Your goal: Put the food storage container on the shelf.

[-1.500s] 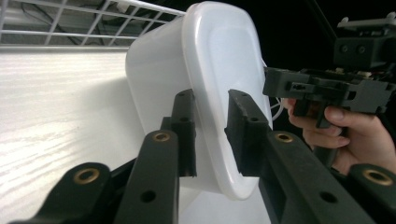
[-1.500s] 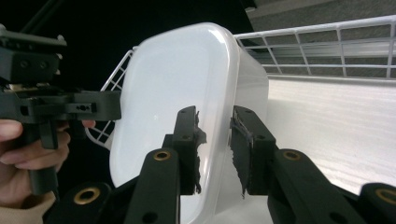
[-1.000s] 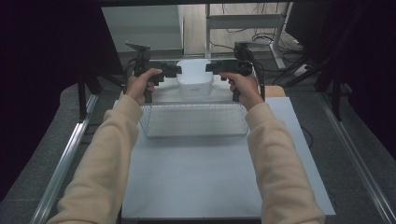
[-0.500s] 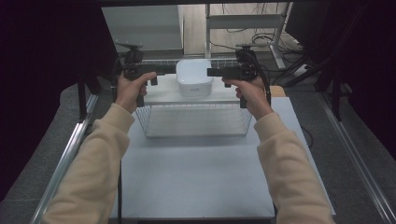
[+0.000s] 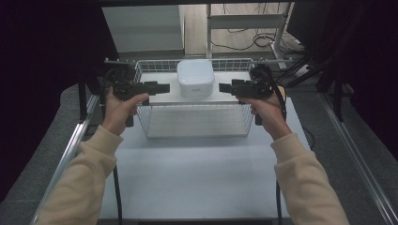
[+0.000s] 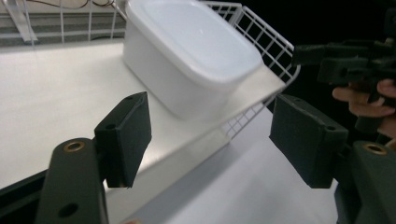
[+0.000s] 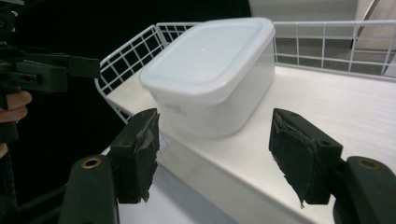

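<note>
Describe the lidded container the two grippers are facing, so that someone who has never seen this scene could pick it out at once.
Start from the white wire basket at the far end of the table. A flat white shelf lies across its top, and the white plastic container sits at the middle of that shelf, between the left gripper and the right gripper. It is the one solid, rounded-square box with a lid amid open wire mesh.

White box [image 5: 195,77] on shelf between left claw [image 5: 164,87] and right claw [image 5: 224,87]

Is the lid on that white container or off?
On. The white container stands upright on the platform in the wire basket, and both gripper views show its lid seated flat across the top, rim overhanging all round.
</note>
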Tool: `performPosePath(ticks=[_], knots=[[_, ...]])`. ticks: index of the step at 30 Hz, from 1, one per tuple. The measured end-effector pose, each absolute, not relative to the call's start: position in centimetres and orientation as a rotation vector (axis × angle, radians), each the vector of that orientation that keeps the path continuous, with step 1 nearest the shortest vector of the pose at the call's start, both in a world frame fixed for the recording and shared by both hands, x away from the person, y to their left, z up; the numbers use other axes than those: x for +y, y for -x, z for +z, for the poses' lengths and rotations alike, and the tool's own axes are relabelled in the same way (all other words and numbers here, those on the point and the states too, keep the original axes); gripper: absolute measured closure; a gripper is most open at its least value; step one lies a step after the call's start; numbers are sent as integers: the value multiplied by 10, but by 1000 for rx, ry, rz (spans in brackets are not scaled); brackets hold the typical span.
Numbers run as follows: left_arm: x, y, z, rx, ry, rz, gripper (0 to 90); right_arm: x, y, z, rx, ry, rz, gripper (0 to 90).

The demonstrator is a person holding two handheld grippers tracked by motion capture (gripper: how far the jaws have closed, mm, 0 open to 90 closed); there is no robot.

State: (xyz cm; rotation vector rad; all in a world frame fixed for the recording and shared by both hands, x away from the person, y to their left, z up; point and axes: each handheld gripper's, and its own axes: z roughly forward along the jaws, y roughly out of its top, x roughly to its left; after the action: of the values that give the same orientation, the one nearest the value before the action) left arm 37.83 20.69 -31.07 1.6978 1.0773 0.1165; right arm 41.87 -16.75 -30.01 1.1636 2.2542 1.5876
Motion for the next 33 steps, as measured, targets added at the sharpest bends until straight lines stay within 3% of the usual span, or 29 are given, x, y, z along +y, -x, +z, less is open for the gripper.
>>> performPosePath(ticks=[11, 18, 33], knots=[[212, -312, -352, 1023, -1744, 180, 253, -190, -360, -330, 2273, -1046, 1562, 279], [215, -281, -394, 1051, -1761, 168, 246, -204, -322, -371, 2287, -1028, 1563, 258], [209, -264, -471, 1164, -1854, 115, 243, -231, -289, -458, 2322, -1165, 1398, 240]])
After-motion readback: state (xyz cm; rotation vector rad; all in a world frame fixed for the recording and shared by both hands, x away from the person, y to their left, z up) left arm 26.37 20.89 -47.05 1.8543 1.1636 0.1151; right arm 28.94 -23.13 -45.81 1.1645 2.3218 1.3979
